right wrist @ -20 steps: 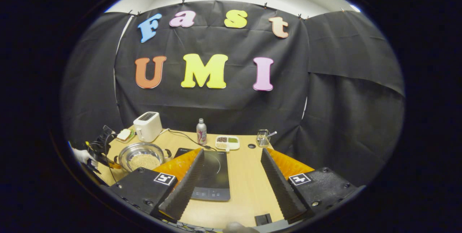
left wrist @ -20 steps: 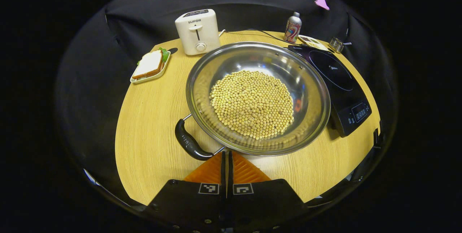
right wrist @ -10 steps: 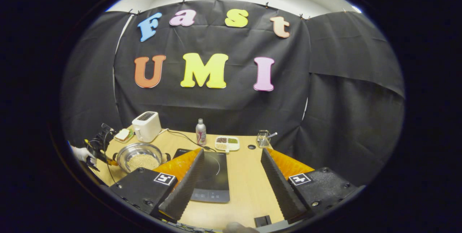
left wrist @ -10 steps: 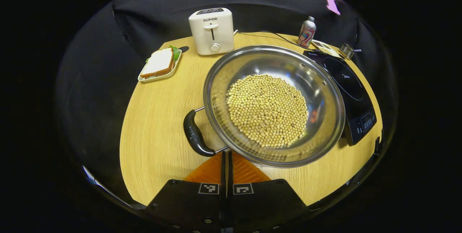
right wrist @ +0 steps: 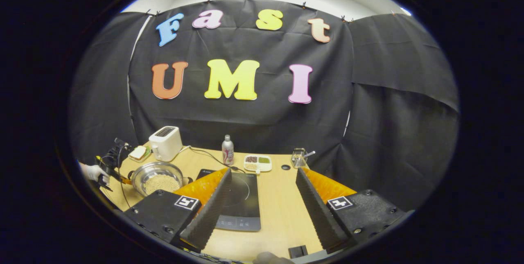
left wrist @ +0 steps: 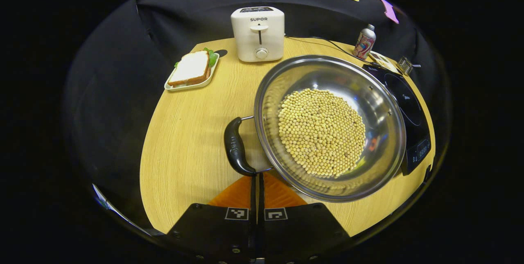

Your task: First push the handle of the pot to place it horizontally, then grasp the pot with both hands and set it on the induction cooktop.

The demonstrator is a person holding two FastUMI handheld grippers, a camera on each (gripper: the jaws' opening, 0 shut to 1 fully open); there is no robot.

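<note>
A steel pot [left wrist: 380, 104] holding yellow beans [left wrist: 321, 131] sits on the wooden table, also seen small as the pot [right wrist: 148, 172] in the right gripper view. Its black side handle [left wrist: 236, 147] points toward me. My left gripper [left wrist: 257, 178] is shut, its tips touching the near end of that handle. The black induction cooktop [left wrist: 409, 108] lies just right of the pot. In the right gripper view the cooktop [right wrist: 241, 198] lies between the fingers of my open right gripper [right wrist: 262, 198], held above the table. The left gripper [right wrist: 110, 163] and a gloved hand show at far left.
A white toaster [left wrist: 258, 34] stands at the back, with a sandwich tray [left wrist: 192, 71] to its left. A metal bottle [left wrist: 364, 42], a small snack tray [right wrist: 258, 162] and a wire holder [right wrist: 299, 157] stand behind the cooktop. A cable [left wrist: 323, 44] runs along the back.
The left gripper has swung the pot's handle round, so the handle now points more toward the left of the table and the pot sits further right in its view. The right gripper stayed still.
</note>
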